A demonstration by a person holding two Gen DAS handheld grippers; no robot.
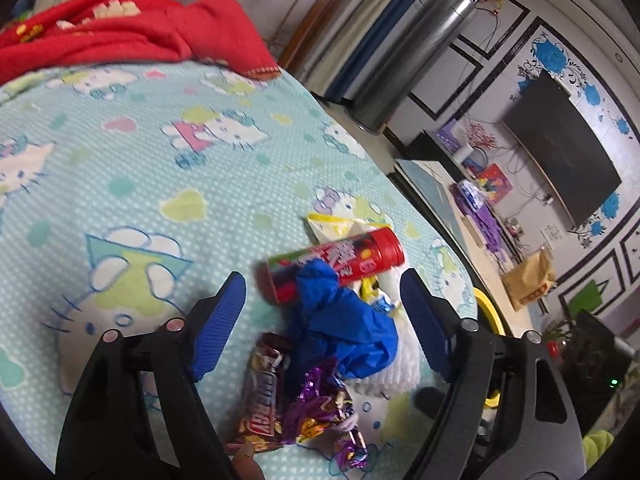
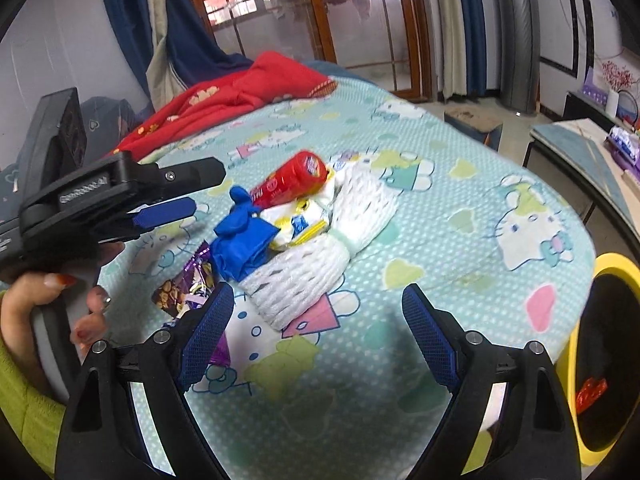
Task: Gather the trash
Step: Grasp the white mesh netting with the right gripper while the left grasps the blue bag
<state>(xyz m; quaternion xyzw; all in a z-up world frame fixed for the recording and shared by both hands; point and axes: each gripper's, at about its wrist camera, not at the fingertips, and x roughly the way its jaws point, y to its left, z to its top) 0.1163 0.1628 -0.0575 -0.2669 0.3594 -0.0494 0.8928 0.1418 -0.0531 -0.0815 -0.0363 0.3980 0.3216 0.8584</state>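
A pile of trash lies on the bed: a red tube can (image 1: 336, 266) (image 2: 292, 178), a crumpled blue glove (image 1: 340, 324) (image 2: 244, 236), white foam netting (image 2: 320, 256) (image 1: 394, 376), a brown snack wrapper (image 1: 262, 396), purple foil wrappers (image 1: 320, 404) (image 2: 188, 288) and a yellow-white wrapper (image 1: 340, 226) (image 2: 300, 220). My left gripper (image 1: 322, 292) is open, its jaws either side of the glove and can; it also shows in the right wrist view (image 2: 176, 190). My right gripper (image 2: 318, 300) is open and empty, just short of the netting.
A yellow-rimmed black bin (image 2: 608, 356) (image 1: 490, 316) stands at the bed's right edge, a red wrapper inside. A red blanket (image 1: 120, 36) (image 2: 236, 92) lies at the bed's far end. A low table (image 1: 432, 196) and TV (image 1: 560, 148) stand to the right.
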